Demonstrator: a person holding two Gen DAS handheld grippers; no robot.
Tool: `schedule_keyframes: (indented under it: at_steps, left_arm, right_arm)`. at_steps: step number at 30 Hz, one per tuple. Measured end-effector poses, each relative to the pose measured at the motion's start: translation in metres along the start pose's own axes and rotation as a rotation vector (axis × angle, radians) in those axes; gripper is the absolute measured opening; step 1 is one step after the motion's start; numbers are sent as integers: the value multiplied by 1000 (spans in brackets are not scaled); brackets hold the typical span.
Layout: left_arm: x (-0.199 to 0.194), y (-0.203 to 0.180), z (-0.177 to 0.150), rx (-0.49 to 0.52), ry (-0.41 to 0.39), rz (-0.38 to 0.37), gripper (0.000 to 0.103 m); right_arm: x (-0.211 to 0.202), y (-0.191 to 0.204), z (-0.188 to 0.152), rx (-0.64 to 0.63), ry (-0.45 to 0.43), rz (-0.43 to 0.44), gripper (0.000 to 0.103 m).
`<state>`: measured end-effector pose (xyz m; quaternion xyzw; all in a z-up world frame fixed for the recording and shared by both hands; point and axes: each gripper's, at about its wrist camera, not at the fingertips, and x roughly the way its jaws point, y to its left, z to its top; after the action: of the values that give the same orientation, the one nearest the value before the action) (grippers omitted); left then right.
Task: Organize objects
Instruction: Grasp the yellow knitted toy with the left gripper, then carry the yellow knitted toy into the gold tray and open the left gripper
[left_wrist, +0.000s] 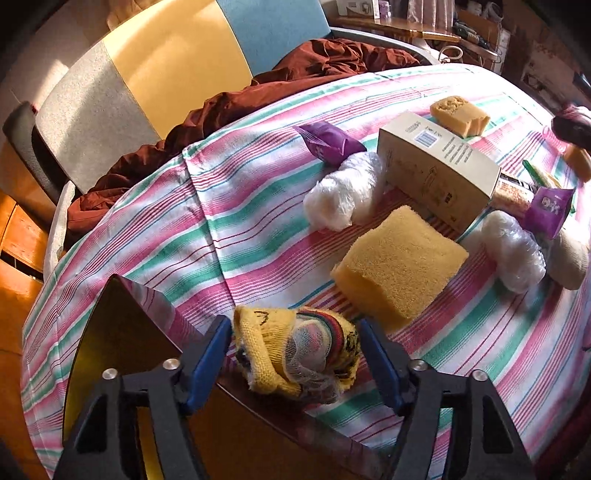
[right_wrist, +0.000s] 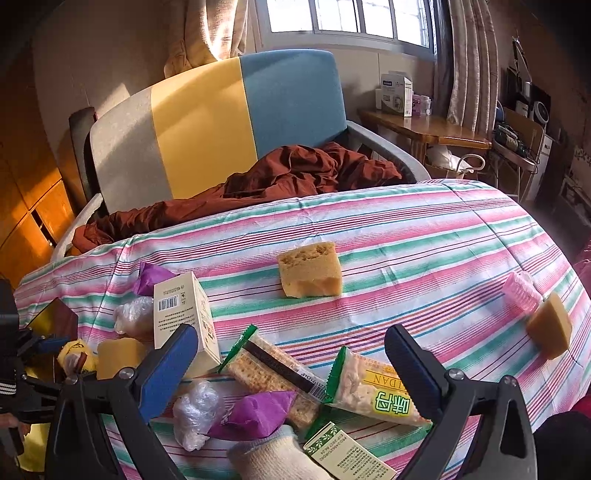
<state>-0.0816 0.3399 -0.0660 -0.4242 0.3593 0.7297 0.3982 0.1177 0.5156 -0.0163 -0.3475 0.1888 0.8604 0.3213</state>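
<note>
My left gripper (left_wrist: 295, 354) clamps the yellow sock bundle (left_wrist: 295, 354) at bottom centre, clear of the sponge (left_wrist: 400, 260); my right gripper (right_wrist: 291, 363) hangs wide apart over the snack packets (right_wrist: 376, 391).

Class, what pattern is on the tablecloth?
Pink, green and white stripes on the tablecloth, clearest in the right wrist view.
</note>
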Motion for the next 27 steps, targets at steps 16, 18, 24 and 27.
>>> schedule_keyframes:
  at_steps: [16,18,24,27]
  left_arm:
    - [-75,-15,-31,-122,-240,-63,44]
    - [-90,-19,-43,-168,-273,-95,44]
    - [-115,-22,-82,-268,-312,-151,44]
    - [-122,-19,-95,-293,-322,-139,44]
  right_arm:
    - [7,18,-5,-66,49,96,101]
    - [10,22,-7,-74,77,136,96]
    - [20,51,-21,-180,185,277,87]
    - [28,70,-34,-286,240,254,82]
